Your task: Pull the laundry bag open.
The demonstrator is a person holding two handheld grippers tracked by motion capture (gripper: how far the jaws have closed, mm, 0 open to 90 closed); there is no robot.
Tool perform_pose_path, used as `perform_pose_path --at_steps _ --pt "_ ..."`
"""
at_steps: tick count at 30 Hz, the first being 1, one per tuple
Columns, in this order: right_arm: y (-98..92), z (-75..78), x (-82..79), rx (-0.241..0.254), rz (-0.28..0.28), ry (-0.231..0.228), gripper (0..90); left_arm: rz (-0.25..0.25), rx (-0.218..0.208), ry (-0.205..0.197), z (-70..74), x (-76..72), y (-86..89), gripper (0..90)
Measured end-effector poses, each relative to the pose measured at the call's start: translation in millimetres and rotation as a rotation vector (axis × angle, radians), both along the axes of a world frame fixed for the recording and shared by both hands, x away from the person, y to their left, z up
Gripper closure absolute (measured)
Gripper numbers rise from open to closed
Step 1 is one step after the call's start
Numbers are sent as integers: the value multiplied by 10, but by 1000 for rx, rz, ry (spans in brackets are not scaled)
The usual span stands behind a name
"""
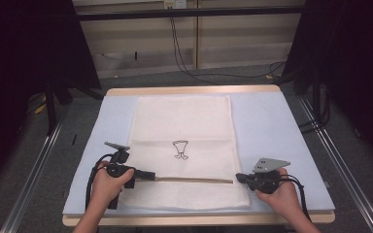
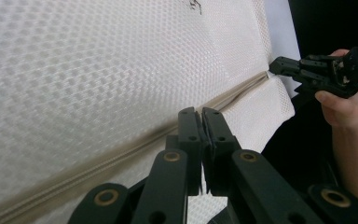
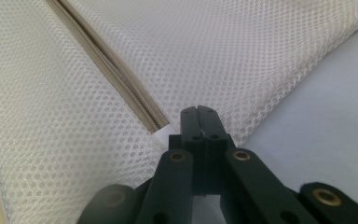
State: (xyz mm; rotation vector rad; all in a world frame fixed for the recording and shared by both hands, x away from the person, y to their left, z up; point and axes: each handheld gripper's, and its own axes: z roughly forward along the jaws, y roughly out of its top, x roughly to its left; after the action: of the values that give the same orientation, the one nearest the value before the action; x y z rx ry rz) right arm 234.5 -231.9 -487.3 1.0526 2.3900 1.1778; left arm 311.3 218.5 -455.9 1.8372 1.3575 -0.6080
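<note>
The left gripper (image 1: 148,175) sits at the left end of the zipper (image 1: 189,179), jaws pressed together; in the left gripper view they appear clamped on something small at the zipper line, probably the pull, though the pull itself is hidden between the pads. The right gripper (image 1: 239,177) has its jaws closed too, pinching the bag's fabric right at the zipper's right end — an anchor grip, by the look of it.

The mesh bag (image 1: 184,121) lies flat down the middle of the table (image 1: 272,121), its near edge close to the table's front edge, its far edge up near the back. The zipper runs across the bag's near part, parallel to the front edge.

Progress — hard to call with certainty. In the right gripper view the zipper gapes slightly at that end, so I judge it open along its run, and the pull has the whole length to travel toward the right gripper.

Room to move looks generous: bare blue mat on both sides of the bag, nothing else on the table, a straight lane along the zipper. The tight spot is the front edge, just beneath both hands.
</note>
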Motion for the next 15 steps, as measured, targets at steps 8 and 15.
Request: perform_pose_path --at_steps 8,15 --pt "0 0 0 1 0 2 900 20 -7 -10 9 -31 166 875" --pt "0 -1 0 2 4 -1 900 40 3 -10 19 -52 310 874"
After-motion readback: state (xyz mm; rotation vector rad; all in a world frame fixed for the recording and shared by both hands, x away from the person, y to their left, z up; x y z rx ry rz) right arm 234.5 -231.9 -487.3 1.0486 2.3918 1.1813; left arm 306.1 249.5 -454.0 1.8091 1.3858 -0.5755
